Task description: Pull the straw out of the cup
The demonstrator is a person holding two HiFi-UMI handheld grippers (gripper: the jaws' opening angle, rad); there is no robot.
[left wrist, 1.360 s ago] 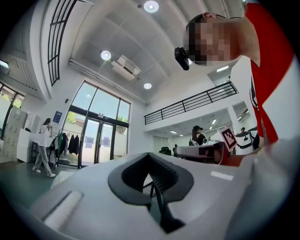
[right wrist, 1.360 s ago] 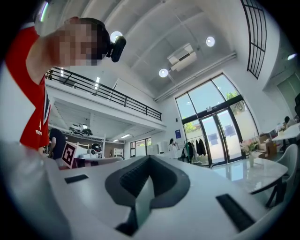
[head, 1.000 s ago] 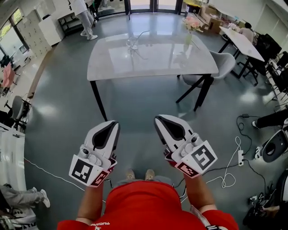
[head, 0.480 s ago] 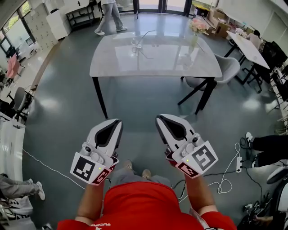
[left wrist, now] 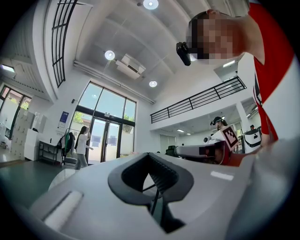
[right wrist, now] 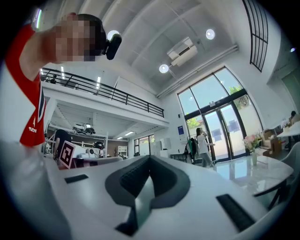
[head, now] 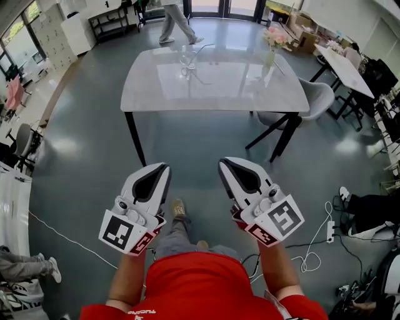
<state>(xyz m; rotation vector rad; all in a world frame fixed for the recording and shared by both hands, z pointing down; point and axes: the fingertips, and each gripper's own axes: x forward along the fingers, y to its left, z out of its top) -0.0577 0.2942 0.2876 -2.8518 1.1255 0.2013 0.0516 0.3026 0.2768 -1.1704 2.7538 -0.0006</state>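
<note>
A clear glass cup [head: 187,61] with a thin bent straw [head: 201,47] stands near the far edge of the grey table [head: 212,94]. Both grippers are held side by side at waist height, well short of the table and pointing toward it. My left gripper [head: 163,169] has its jaws together with nothing between them, and so does my right gripper [head: 223,164]. In the left gripper view the left gripper [left wrist: 150,158] shows its dark pads meeting. The right gripper view shows the right gripper [right wrist: 149,161] the same way. Neither gripper view shows the cup.
A vase of pink flowers [head: 270,42] stands at the table's far right. A grey chair [head: 312,97] sits at its right end. A person [head: 178,19] walks behind the table. White cables [head: 315,247] lie on the floor at right; another table [head: 340,59] stands further right.
The view has shifted toward the table, and one foot now steps forward below the grippers. The person in the background has walked to the right. Both grippers stay shut.
</note>
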